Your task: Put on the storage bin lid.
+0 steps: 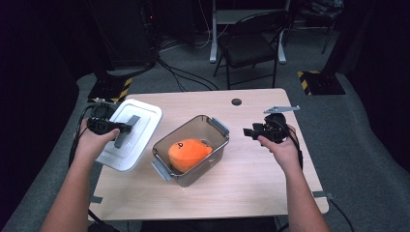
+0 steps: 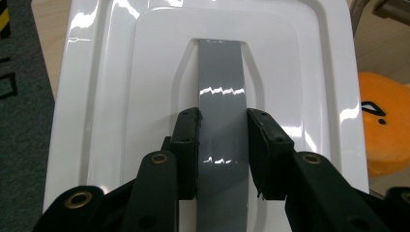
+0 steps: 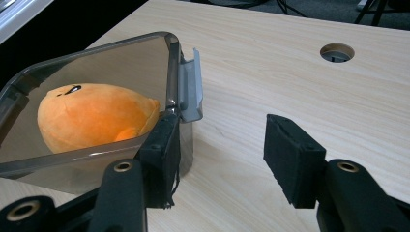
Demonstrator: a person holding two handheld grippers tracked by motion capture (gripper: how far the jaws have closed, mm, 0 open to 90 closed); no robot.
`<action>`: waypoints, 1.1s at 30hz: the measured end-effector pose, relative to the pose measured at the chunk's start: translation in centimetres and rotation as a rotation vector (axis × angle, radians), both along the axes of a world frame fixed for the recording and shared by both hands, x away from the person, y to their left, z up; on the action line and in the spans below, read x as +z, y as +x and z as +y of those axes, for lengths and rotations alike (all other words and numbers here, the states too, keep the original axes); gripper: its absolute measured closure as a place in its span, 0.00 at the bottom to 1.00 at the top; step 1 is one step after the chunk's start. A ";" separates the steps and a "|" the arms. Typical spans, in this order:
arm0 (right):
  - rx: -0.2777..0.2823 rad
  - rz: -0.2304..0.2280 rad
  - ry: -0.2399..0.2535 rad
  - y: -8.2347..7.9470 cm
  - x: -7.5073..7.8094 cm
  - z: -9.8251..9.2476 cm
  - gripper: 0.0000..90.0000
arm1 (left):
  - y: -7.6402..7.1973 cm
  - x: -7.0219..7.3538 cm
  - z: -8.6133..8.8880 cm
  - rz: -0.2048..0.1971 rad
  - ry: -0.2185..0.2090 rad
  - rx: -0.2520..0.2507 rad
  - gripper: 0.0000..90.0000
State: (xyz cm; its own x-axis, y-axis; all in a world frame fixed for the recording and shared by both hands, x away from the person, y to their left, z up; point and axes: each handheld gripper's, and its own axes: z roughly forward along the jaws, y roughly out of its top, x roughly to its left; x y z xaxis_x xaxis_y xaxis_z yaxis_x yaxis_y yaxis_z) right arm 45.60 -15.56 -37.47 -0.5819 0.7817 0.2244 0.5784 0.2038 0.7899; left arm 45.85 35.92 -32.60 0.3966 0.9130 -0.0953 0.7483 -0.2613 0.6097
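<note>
Left gripper [image 2: 222,145]: jaws pinch the grey handle [image 2: 221,96] that runs down the middle of the white lid [image 2: 106,96]. One pad sits on each long side of the handle, both pressed against it. In the high view the lid [image 1: 140,118] is tilted, its near edge reaching out past the left rim of the table [image 1: 251,193], with the left gripper [image 1: 113,126] over its centre strip.

Right gripper [image 3: 220,159]: jaws spread, with bare tabletop between the pads. Its left pad stands just beside the corner of the clear box [image 3: 87,63], close under the grey latch [image 3: 191,92]; whether pad and box wall touch, I cannot tell. In the high view the right gripper [image 1: 251,131] is held to the right of the box [image 1: 212,150], apart from it, jaws pointing toward it.

Box: open on top, standing mid-table at an angle, between the two grippers. Lid just to its left, well apart from the right gripper.

Inside the box: orange plush toy [image 1: 188,152] with a small black mark on its face, lying on the floor of the box.

Count: one lid, one handle on it, one box, two latches seen on the box (one at each end), one plush toy, two grippers. One round hole [image 1: 236,102] in the tabletop near the far edge. One folding chair [image 1: 251,48] beyond the table.
</note>
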 end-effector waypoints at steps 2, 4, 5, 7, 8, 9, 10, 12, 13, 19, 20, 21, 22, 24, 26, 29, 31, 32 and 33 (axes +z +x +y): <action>-0.004 0.006 0.004 -0.1 0.1 0.0 0.52 | 0.1 0.2 -0.3 0.002 -0.003 -0.014 0.74; -0.003 -0.003 0.004 0.0 0.0 -0.1 0.52 | 0.1 0.4 -0.7 0.004 -0.003 -0.020 0.74; -0.005 -0.003 0.005 0.0 0.1 -0.2 0.52 | 0.2 0.5 -1.2 0.009 0.000 -0.027 0.74; -0.005 -0.004 0.006 0.0 0.1 -0.2 0.52 | 0.2 0.6 -1.6 0.015 0.001 -0.039 0.74; -0.003 -0.005 0.007 0.0 0.1 -0.3 0.52 | 0.3 0.6 -1.8 0.017 0.003 -0.043 0.74; -0.003 -0.005 0.007 0.0 0.1 -0.3 0.52 | 0.3 0.6 -1.8 0.017 0.003 -0.043 0.74; -0.004 -0.006 0.007 -0.1 0.1 -0.3 0.52 | 0.3 0.6 -2.1 0.017 0.007 -0.049 0.74; -0.005 -0.007 0.007 -0.1 0.2 -0.3 0.52 | 0.4 0.6 -3.0 0.016 0.016 -0.066 0.74; -0.006 -0.007 0.006 -0.1 0.2 -0.3 0.52 | 0.4 0.6 -3.3 0.019 0.018 -0.075 0.74; -0.006 -0.008 0.007 -0.1 0.2 -0.4 0.52 | 0.6 0.7 -4.9 0.016 0.015 -0.109 0.74; -0.008 -0.007 0.008 -0.1 0.2 -0.4 0.52 | 0.7 0.7 -5.1 0.013 0.018 -0.113 0.74; -0.009 -0.008 0.009 -0.1 0.2 -0.4 0.52 | 0.7 0.7 -5.3 0.015 0.016 -0.119 0.74; -0.009 -0.008 0.009 -0.1 0.2 -0.4 0.52 | 0.7 0.7 -5.3 0.015 0.016 -0.119 0.74; -0.010 -0.008 0.009 -0.1 0.2 -0.5 0.52 | 0.8 0.6 -5.7 0.015 0.017 -0.130 0.74; -0.010 -0.008 0.009 -0.1 0.2 -0.5 0.52 | 0.9 0.6 -6.1 0.021 0.014 -0.137 0.74; -0.010 -0.008 0.008 -0.1 0.1 -0.5 0.52 | 0.9 0.6 -6.8 0.020 0.011 -0.148 0.74; -0.010 -0.008 0.007 -0.1 0.1 -0.5 0.52 | 1.0 0.5 -7.3 0.019 0.012 -0.161 0.74; -0.012 -0.006 0.008 -0.1 0.2 -0.5 0.52 | 1.0 0.5 -7.6 0.022 0.011 -0.169 0.74; -0.012 -0.006 0.010 -0.1 0.2 -0.5 0.52 | 1.0 0.4 -7.9 0.021 0.009 -0.173 0.74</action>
